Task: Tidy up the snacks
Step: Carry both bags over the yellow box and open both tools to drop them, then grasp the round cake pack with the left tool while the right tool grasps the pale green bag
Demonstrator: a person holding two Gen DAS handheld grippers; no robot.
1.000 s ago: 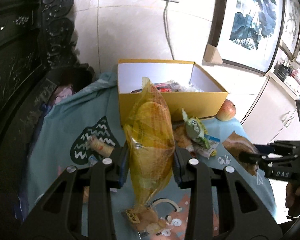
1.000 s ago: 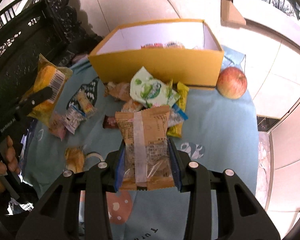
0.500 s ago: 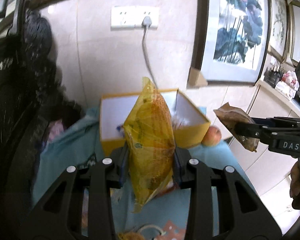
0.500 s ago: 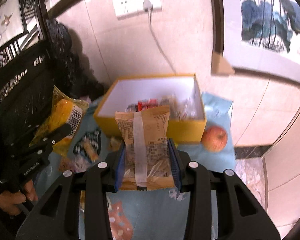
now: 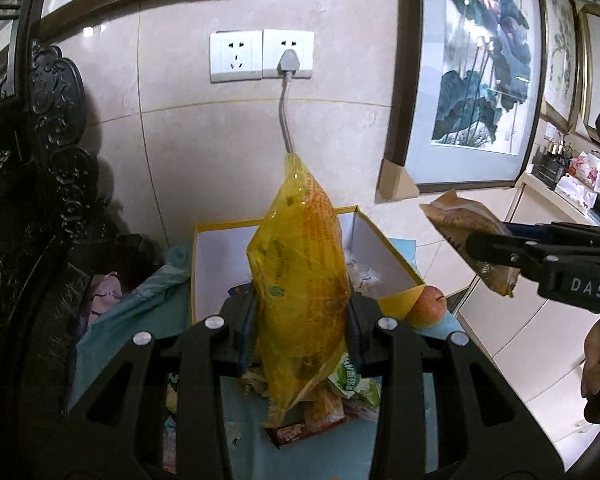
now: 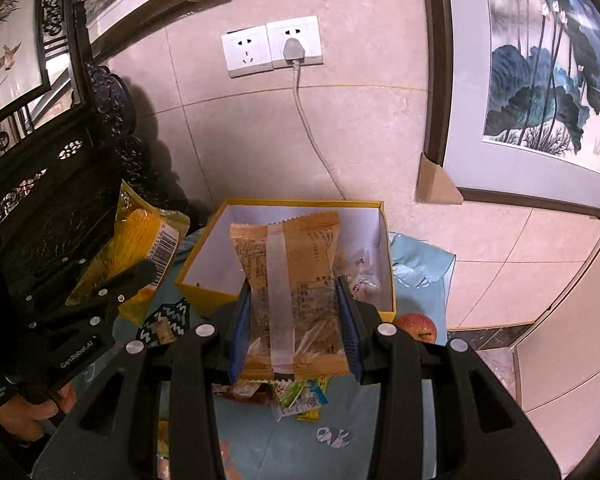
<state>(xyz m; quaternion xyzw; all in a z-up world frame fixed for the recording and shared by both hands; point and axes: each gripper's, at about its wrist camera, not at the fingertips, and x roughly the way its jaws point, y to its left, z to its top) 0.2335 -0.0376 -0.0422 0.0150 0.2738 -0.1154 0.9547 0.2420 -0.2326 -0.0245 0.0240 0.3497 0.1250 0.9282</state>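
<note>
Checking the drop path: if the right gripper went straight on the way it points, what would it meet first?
Probably the yellow box: the right gripper, shut on the brown snack packet, points into its open top, though depth is unclear.

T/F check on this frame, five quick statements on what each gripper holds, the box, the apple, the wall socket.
1. The left gripper is shut on a yellow snack bag. True.
2. The right gripper is open with nothing in it. False: it is shut on a brown snack packet.
3. The yellow box already holds some snacks. True.
4. The apple lies inside the box. False: it sits outside, beside the box on the blue cloth.
5. Both wall sockets have plugs. False: only the right socket has one.
</note>
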